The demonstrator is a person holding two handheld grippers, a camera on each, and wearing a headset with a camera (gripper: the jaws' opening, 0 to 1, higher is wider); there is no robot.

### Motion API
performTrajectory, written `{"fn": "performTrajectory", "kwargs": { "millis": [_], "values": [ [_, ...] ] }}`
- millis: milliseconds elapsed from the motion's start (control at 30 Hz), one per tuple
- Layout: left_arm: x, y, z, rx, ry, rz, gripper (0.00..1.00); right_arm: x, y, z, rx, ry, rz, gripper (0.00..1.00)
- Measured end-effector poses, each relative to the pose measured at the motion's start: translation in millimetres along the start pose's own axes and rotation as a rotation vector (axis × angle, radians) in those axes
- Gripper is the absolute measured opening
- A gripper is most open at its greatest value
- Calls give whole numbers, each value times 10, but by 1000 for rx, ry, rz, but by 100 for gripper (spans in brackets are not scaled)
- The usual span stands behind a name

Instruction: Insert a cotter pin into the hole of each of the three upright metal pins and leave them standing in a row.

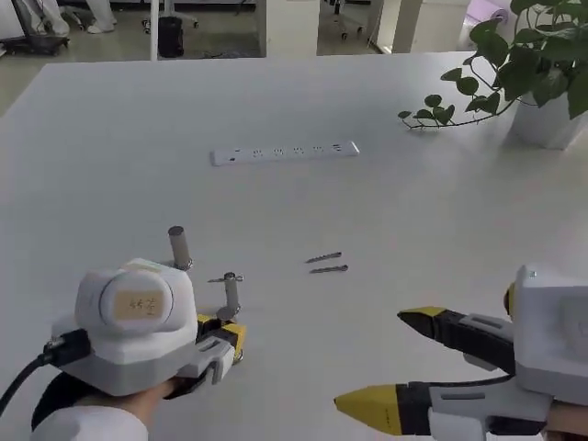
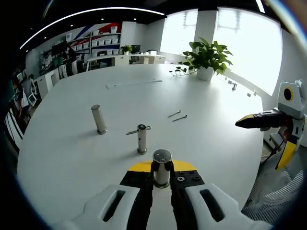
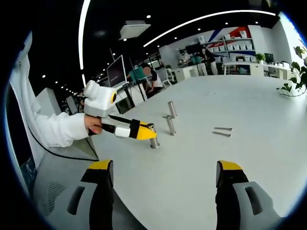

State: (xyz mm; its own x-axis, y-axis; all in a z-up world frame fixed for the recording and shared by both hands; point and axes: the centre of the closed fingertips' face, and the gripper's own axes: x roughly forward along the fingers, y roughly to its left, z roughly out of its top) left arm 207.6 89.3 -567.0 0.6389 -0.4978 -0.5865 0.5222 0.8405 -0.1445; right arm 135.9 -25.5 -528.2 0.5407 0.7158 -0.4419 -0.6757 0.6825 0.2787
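Note:
Three upright metal pins stand near the table's front left. The far pin (image 1: 177, 246) (image 2: 99, 119) is bare. The middle pin (image 1: 231, 294) (image 2: 141, 139) has a cotter pin through its top hole. My left gripper (image 1: 234, 342) (image 2: 161, 174) is shut on the nearest pin (image 2: 161, 162) (image 3: 154, 139), which stands on the table. Two loose cotter pins (image 1: 326, 264) (image 2: 177, 115) (image 3: 222, 131) lie side by side to the right of the pins. My right gripper (image 1: 372, 360) (image 3: 164, 177) is open with nothing in it, low at the front right, well apart from the pins.
A white power strip (image 1: 285, 152) lies across the middle of the table. A potted plant (image 1: 542, 83) (image 2: 205, 57) stands at the far right corner. The table's front edge runs just under both grippers.

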Motion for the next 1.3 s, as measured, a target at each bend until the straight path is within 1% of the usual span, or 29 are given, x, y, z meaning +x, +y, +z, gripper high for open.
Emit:
{"fn": "performTrajectory", "kwargs": {
  "millis": [100, 233, 300, 333, 433, 500, 567, 600, 667, 767, 800, 867, 933, 1000, 1033, 1067, 1167, 1267, 1300],
  "values": [
    [27, -13, -18, 0, 2, 8, 10, 10, 11, -4, -2, 4, 1, 86],
    [55, -26, -62, -4, 17, 12, 11, 6, 8, 13, 5, -3, -3, 86],
    [52, -33, -51, -13, 10, 14, 11, 1, 10, 16, 4, -3, -3, 86],
    [55, -37, -49, -29, 7, 16, 11, -1, 10, 15, 7, -5, -3, 85],
    [59, -40, -44, -24, 2, 21, 11, 5, 22, 0, 12, -3, 4, 84],
    [56, -47, -48, -18, 1, 20, 11, 14, 37, -28, 6, 9, 7, 84],
    [53, -86, -57, -54, -2, -10, 11, 24, 40, -40, 9, 10, 10, 84],
    [49, -81, -60, -62, -7, -7, 11, 30, 45, -44, 12, 9, 12, 84],
    [39, -98, -69, -41, -9, -3, 11, 41, 61, -63, 12, 17, 19, 84],
    [34, -116, -75, -31, -8, 0, 11, 44, 68, -71, 10, 21, 22, 84],
    [34, -120, -78, -19, -8, 0, 11, 47, 69, -69, 12, 20, 24, 84],
    [28, -127, -83, -17, -11, 6, 11, 47, 67, -65, 12, 20, 24, 84],
    [31, -158, -86, -52, -16, -8, 11, 47, 90, -57, 22, 18, 38, 84],
    [27, -175, -88, -59, -15, -16, 11, 51, 107, -66, 17, 25, 43, 85],
    [29, -185, -89, -46, -15, -16, 12, 54, 112, -73, 15, 30, 44, 85],
    [34, -193, -87, -19, -15, -13, 12, 58, 118, -80, 13, 34, 45, 85],
    [37, -222, -98, -1, -9, -17, 12, 62, 128, -89, 13, 40, 50, 85],
    [33, -253, -116, -45, -4, -26, 13, 59, 128, -94, 12, 44, 50, 85],
    [34, -249, -116, -43, -4, -25, 13, 59, 129, -98, 18, 47, 55, 85]
  ]
}}
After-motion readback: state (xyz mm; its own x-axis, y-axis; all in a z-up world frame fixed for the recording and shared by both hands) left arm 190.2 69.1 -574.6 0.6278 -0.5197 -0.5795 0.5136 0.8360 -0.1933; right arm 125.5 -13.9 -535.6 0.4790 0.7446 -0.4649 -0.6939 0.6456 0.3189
